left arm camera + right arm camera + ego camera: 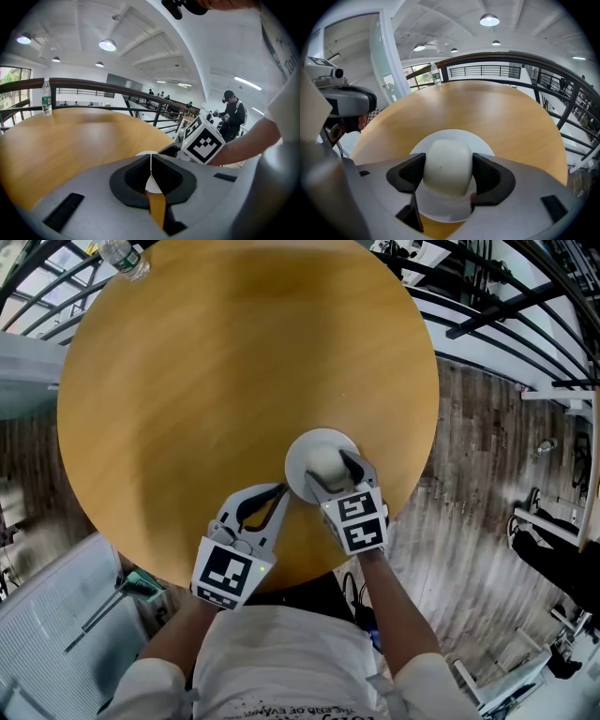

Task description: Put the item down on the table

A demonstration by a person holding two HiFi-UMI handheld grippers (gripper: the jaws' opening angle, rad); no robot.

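Two grippers were over the table, but only one had anything. The right gripper was clamped on a pale rounded bun, one jaw pressed to each side at about its widest part. At least it looked like a steamed bun, and I couldn't swear to it. The bun sat over a white plate near the table's front edge. From these angles I couldn't tell if the bun was resting on the plate or held just above it.

The left gripper was empty, with its jaws closed tight against each other and the tips just beside the plate's rim. A water bottle stood way off at the far edge, so it was no factor.

My guess on handling is that it was light and soft. The surface looked matte, so probably not slippery, but a hard pinch would dent it. The jaws didn't seem to be squashing it much, which looked about right. A grip on the two sides at mid-height made sense, since any higher and the dome would likely squirt out. I figured the plate was stiff and smooth and would skate on that wood if bumped. So I'd have let go gently and opened straight outward.
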